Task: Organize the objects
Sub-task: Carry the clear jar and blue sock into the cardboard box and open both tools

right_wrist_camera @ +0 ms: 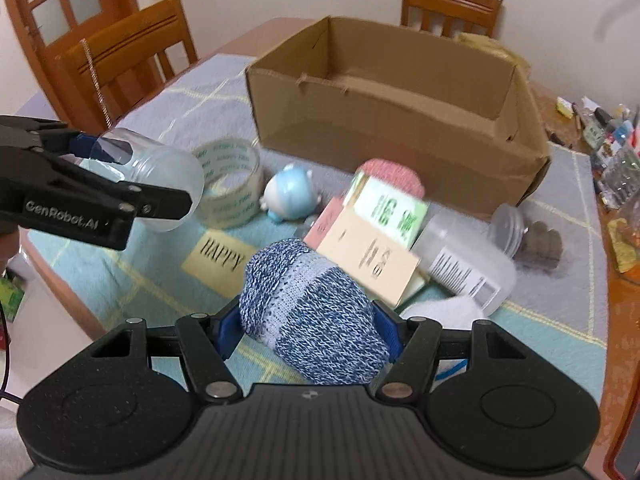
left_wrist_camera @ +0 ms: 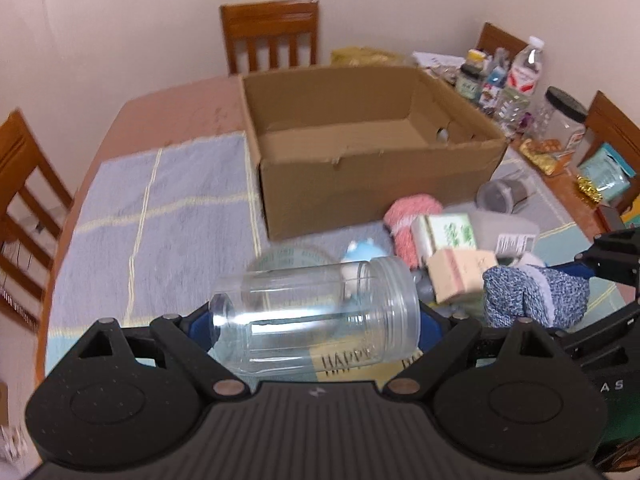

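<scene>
My left gripper (left_wrist_camera: 316, 326) is shut on a clear plastic jar (left_wrist_camera: 320, 308) that lies sideways between its pads, lifted above the mat. In the right wrist view this jar (right_wrist_camera: 160, 176) hangs at the left. My right gripper (right_wrist_camera: 308, 332) is shut on a rolled blue-and-white knitted sock (right_wrist_camera: 312, 316), also raised off the mat. An open cardboard box (left_wrist_camera: 360, 196) stands behind both, nothing visible inside it. Below lie a tape roll (right_wrist_camera: 230, 184), a blue toy figure (right_wrist_camera: 290, 194), a pink knitted piece (right_wrist_camera: 396, 178), a green-and-white carton (right_wrist_camera: 392, 208), a beige carton (right_wrist_camera: 368, 256) and a white bottle (right_wrist_camera: 464, 264).
A checked mat (left_wrist_camera: 160, 208) covers the wooden table (left_wrist_camera: 176, 112). A "HAPPY" card (right_wrist_camera: 220, 258) lies on it. Bottles and jars (left_wrist_camera: 520, 80) crowd the far right edge. Wooden chairs (left_wrist_camera: 272, 36) stand around the table, and a door (right_wrist_camera: 60, 0) is at the left.
</scene>
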A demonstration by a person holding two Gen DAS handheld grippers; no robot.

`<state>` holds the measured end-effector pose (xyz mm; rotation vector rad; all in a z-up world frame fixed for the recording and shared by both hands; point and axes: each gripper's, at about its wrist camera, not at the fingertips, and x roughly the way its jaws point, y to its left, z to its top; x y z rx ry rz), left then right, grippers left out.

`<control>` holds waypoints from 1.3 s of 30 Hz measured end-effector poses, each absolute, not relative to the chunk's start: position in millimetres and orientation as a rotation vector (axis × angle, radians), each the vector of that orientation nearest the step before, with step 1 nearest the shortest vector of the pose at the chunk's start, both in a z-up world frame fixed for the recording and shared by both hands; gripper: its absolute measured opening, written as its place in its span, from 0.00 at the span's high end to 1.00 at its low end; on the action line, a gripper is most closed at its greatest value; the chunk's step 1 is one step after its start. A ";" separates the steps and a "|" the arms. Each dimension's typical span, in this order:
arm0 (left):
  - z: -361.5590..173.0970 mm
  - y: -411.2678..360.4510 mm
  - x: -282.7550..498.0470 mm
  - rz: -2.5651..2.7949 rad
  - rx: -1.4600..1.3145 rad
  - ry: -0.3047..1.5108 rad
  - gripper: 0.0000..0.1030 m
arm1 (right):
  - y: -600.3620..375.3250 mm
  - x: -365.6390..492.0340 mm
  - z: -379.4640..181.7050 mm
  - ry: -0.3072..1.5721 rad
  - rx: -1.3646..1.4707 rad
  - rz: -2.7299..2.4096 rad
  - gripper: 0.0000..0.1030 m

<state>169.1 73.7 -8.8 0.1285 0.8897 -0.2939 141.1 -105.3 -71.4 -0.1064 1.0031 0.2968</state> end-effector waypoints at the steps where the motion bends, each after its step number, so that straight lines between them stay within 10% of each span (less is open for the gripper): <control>1: -4.9 73.7 172.7 -0.298 0.132 0.884 0.11 | -106.3 143.0 -67.9 0.998 -0.103 0.289 0.32; 30: 22.0 18.1 357.2 -0.241 0.078 0.849 0.11 | -170.4 291.5 -13.8 0.870 -0.167 0.238 0.31; 39: 6.5 11.0 381.1 -0.224 0.074 0.850 0.03 | -176.7 301.9 -19.3 0.839 -0.152 0.242 0.00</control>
